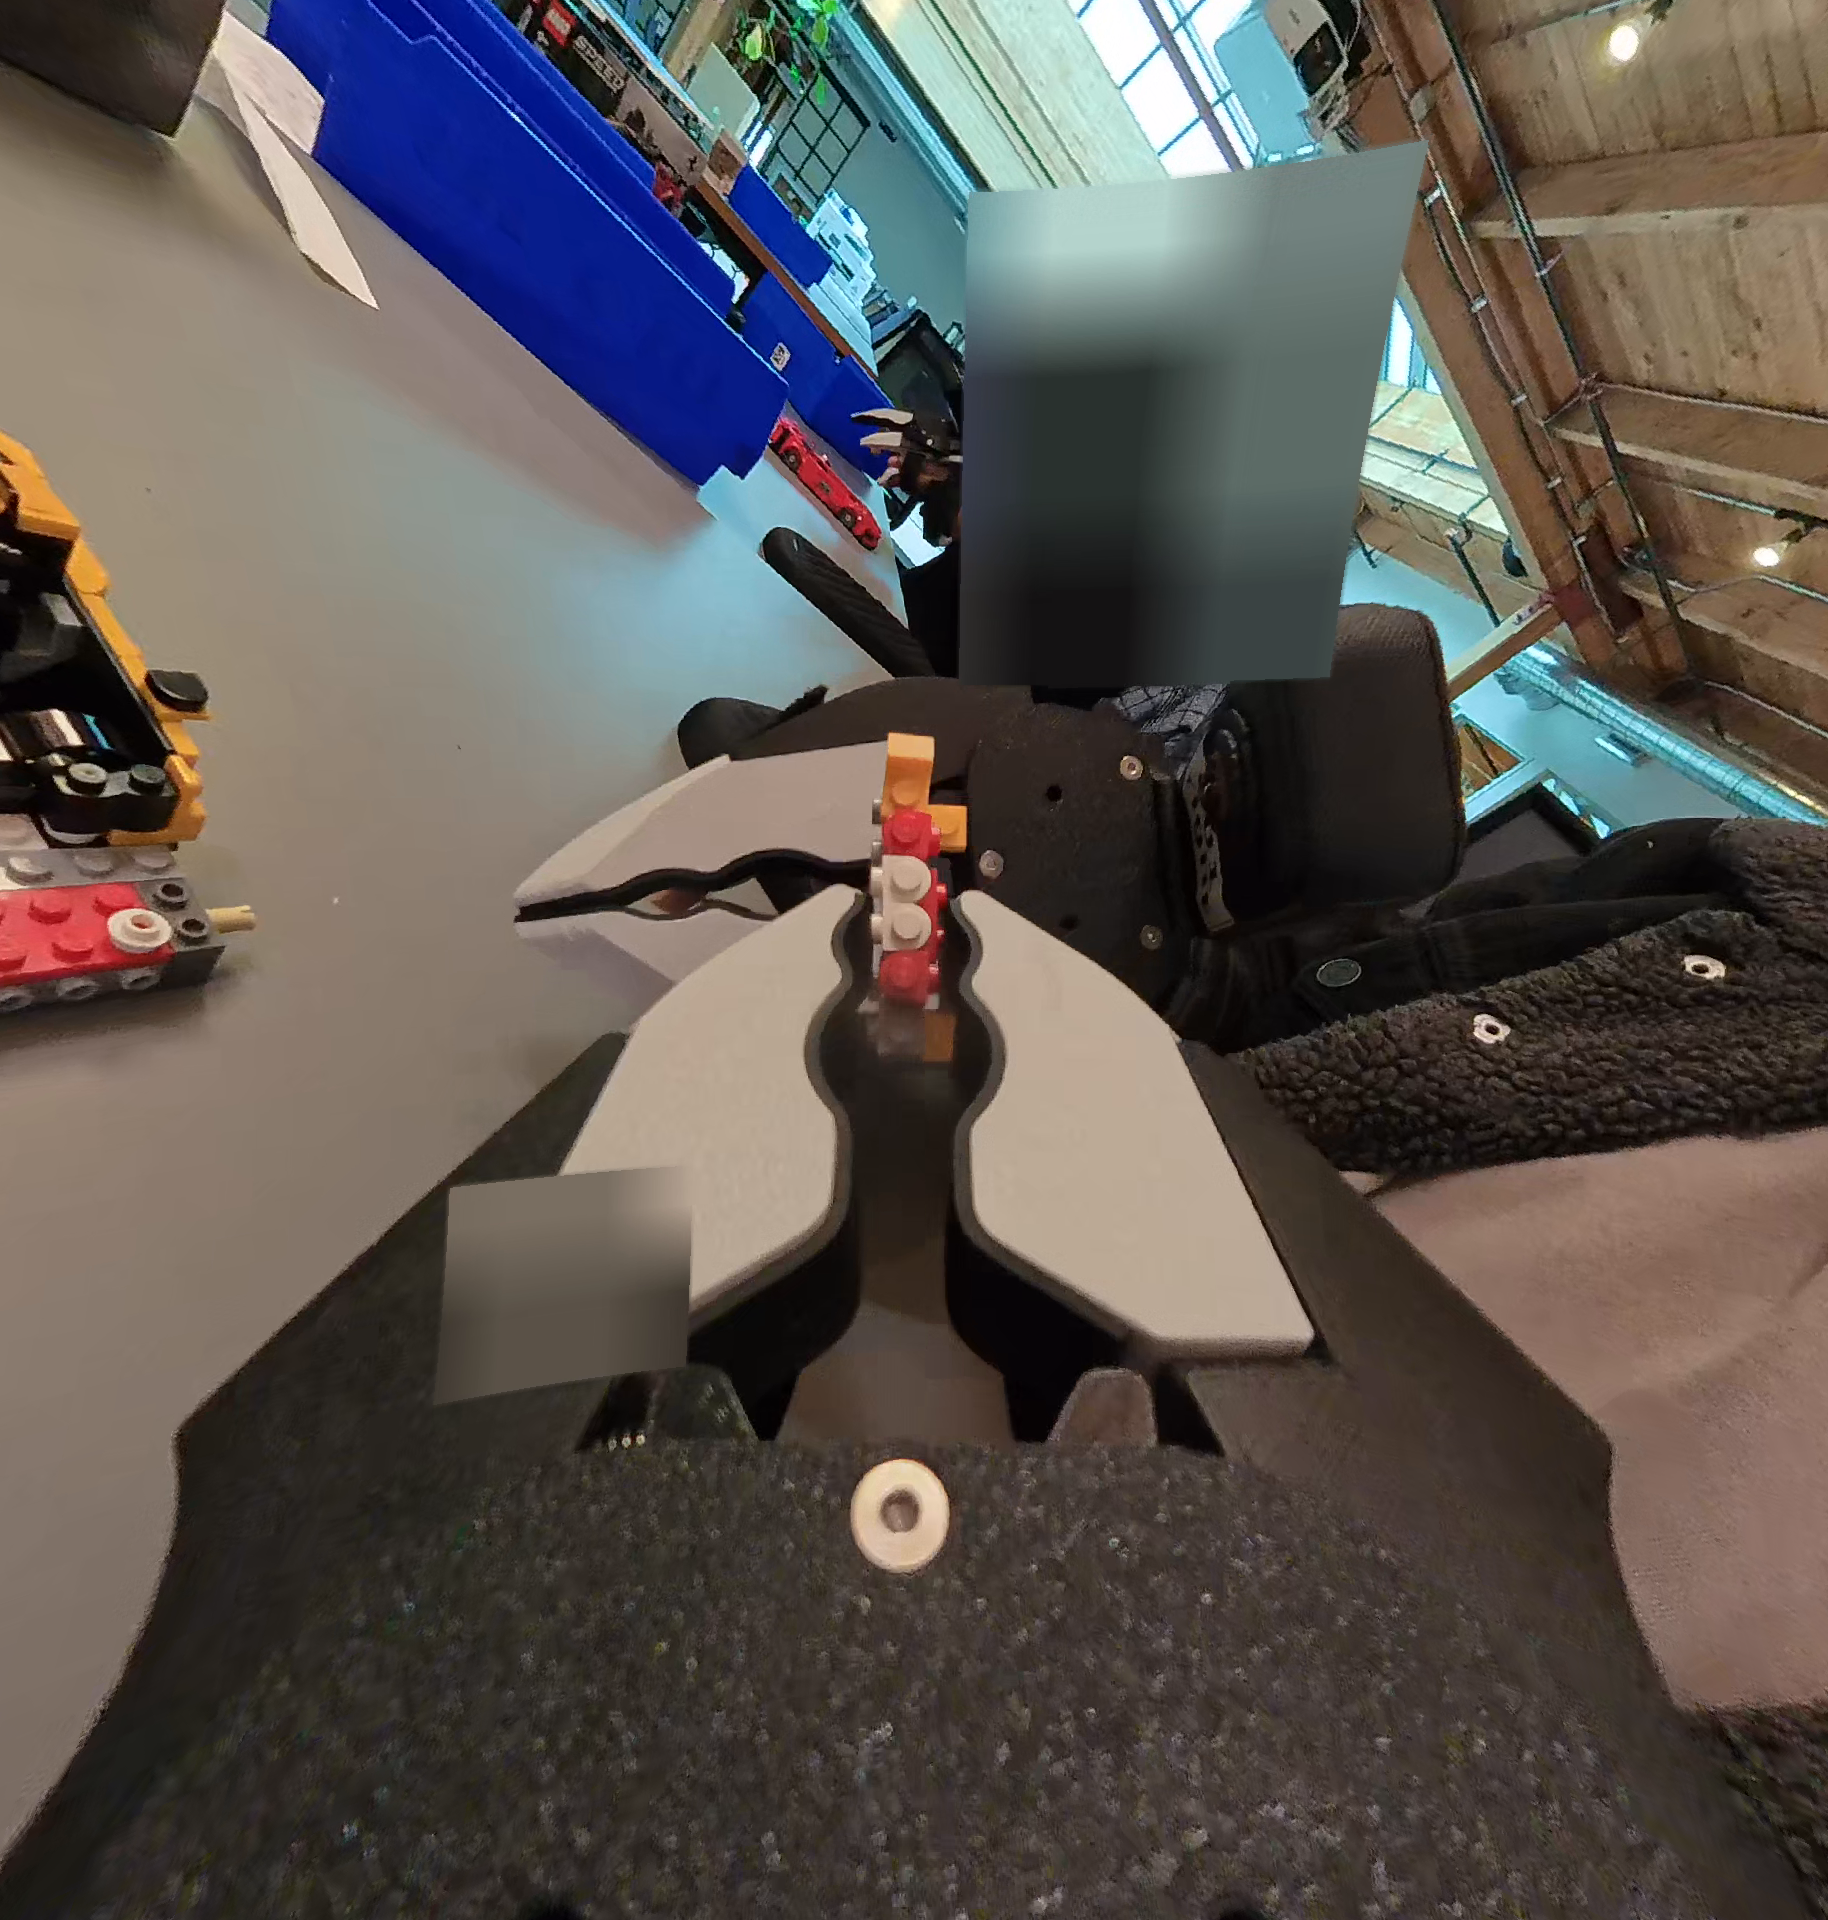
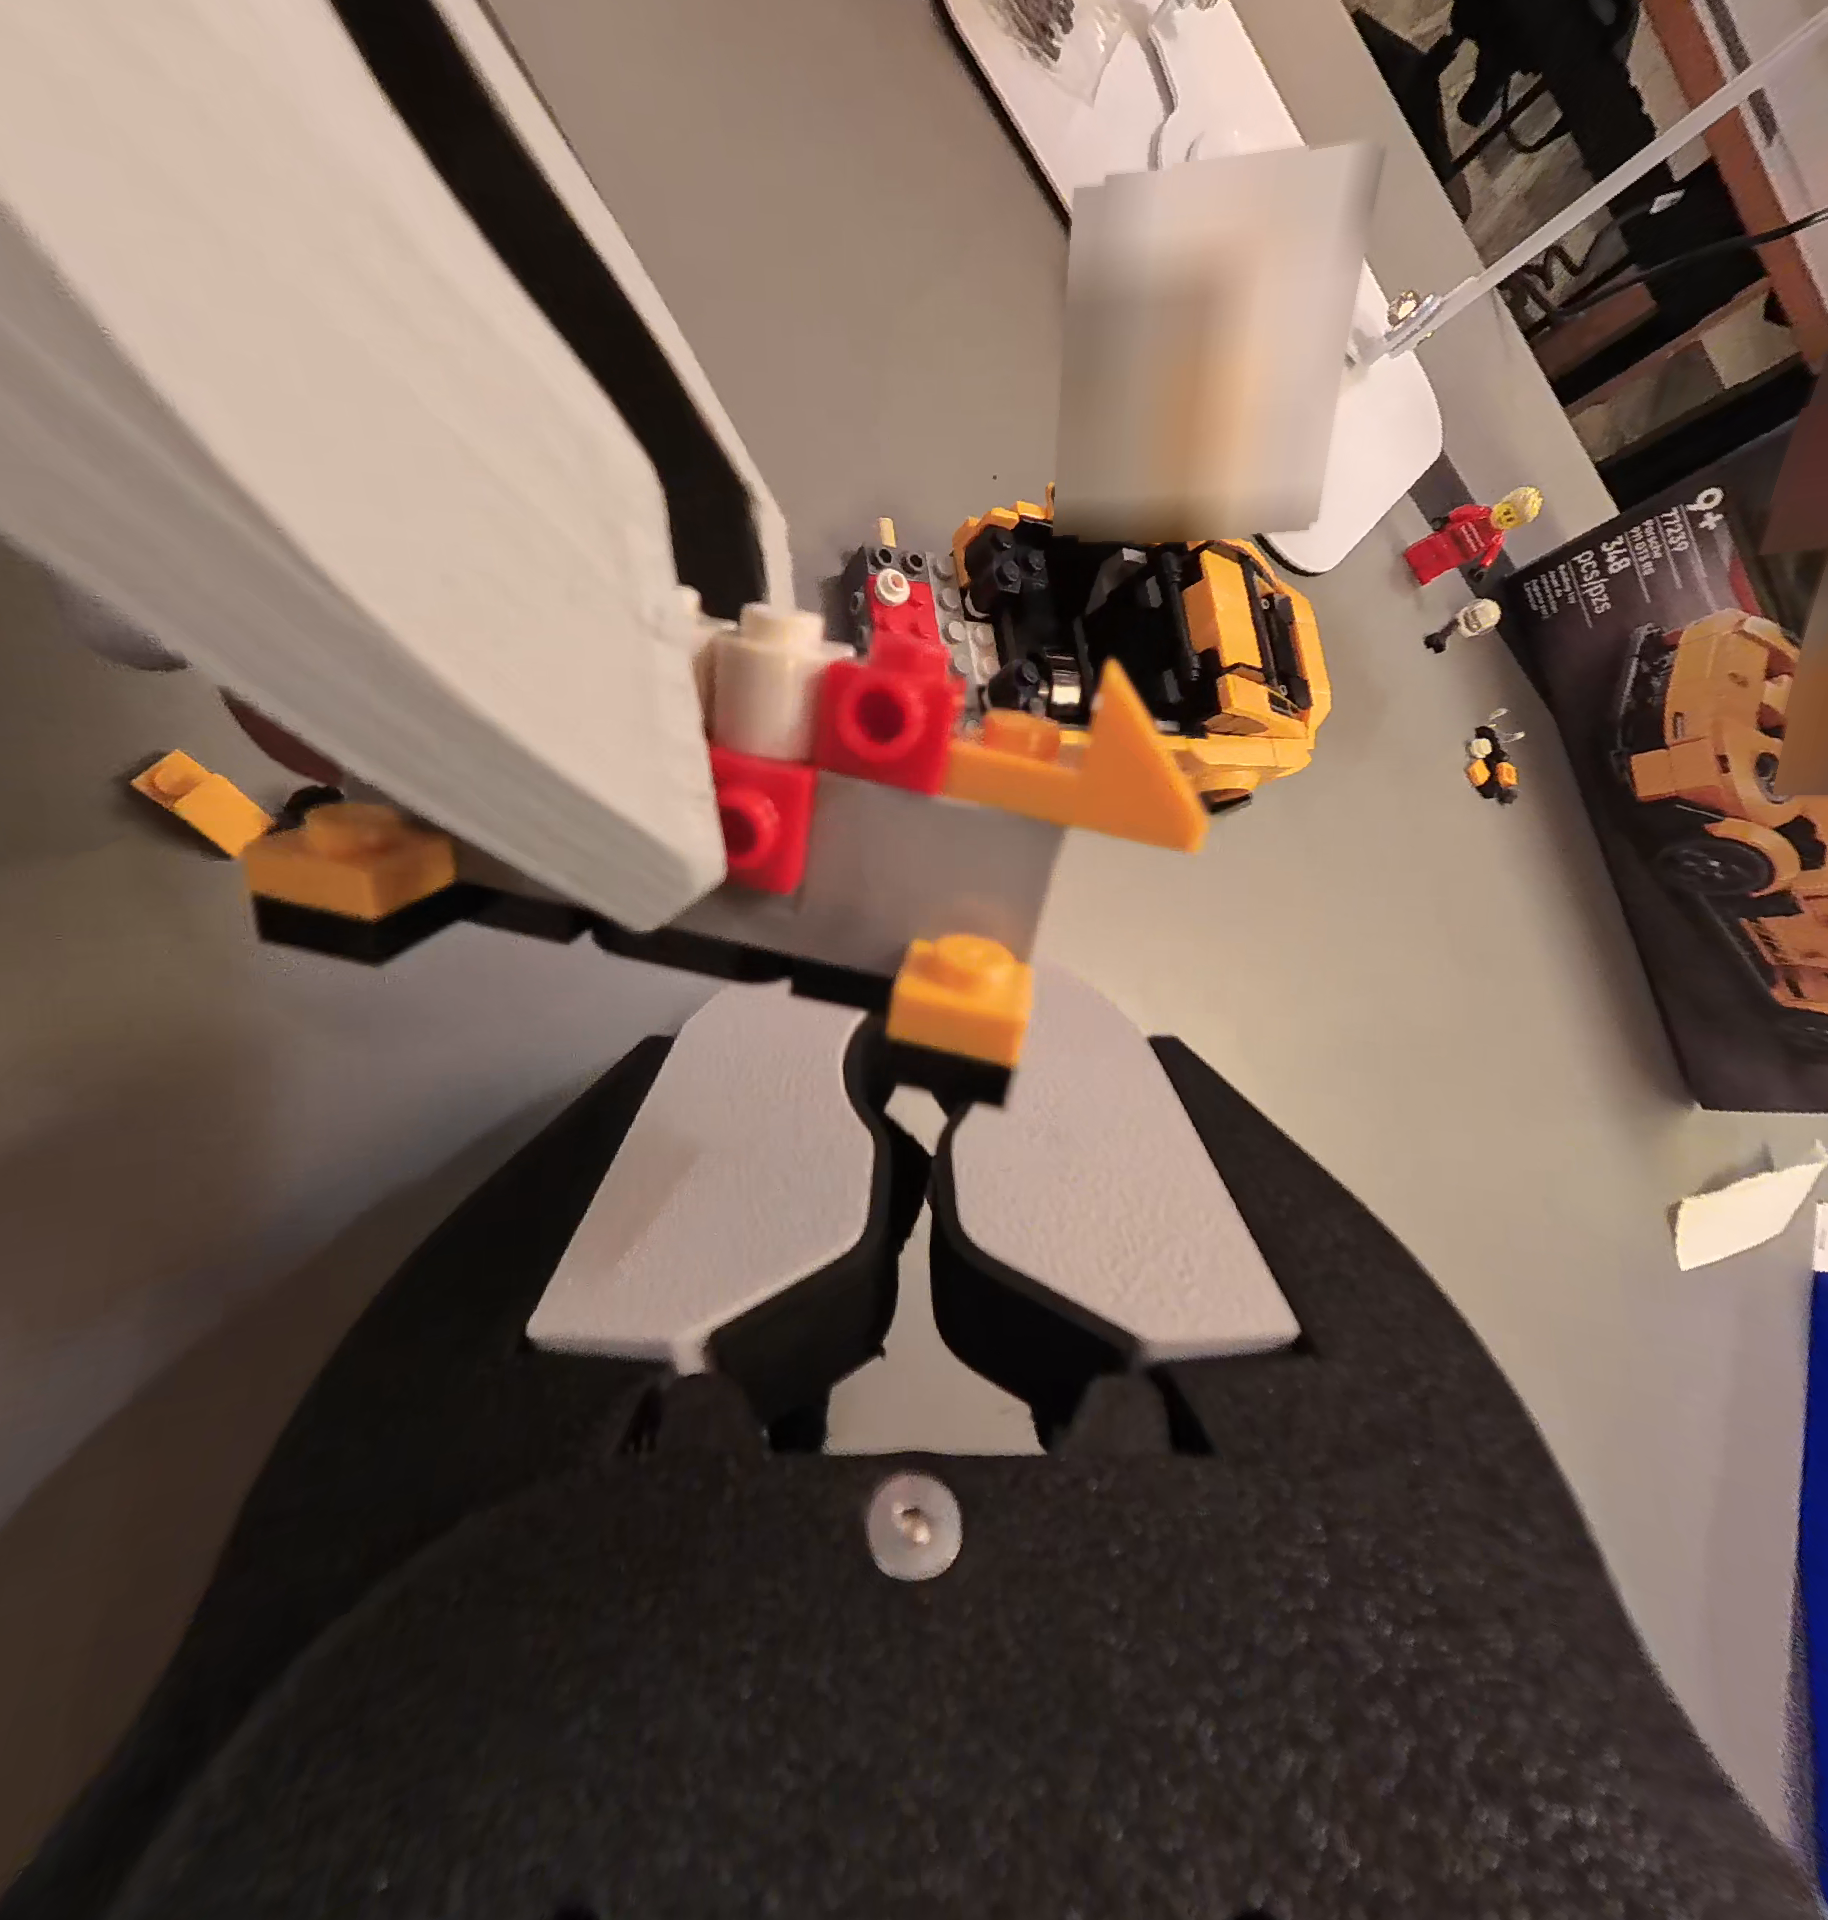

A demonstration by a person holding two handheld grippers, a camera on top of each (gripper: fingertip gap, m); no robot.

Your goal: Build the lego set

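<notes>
Above the grey table (image 2: 1253, 987), two tools (image 1: 905, 935) (image 2: 936, 1070) both clamp one brick assembly (image 2: 868, 769).

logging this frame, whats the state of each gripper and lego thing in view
left hand-held gripper: shut on the sub-assembly
right hand-held gripper: shut on the sub-assembly's orange-and-black end
sub-assembly: held off the table by both
yellow car: on the table, unfinished, studs exposed
minifigure: lying flat

Half-built car (image 2: 1149, 644) on table (image 2: 1305, 987), box (image 2: 1720, 831) right of it; minifigure (image 2: 1466, 535) between
</notes>
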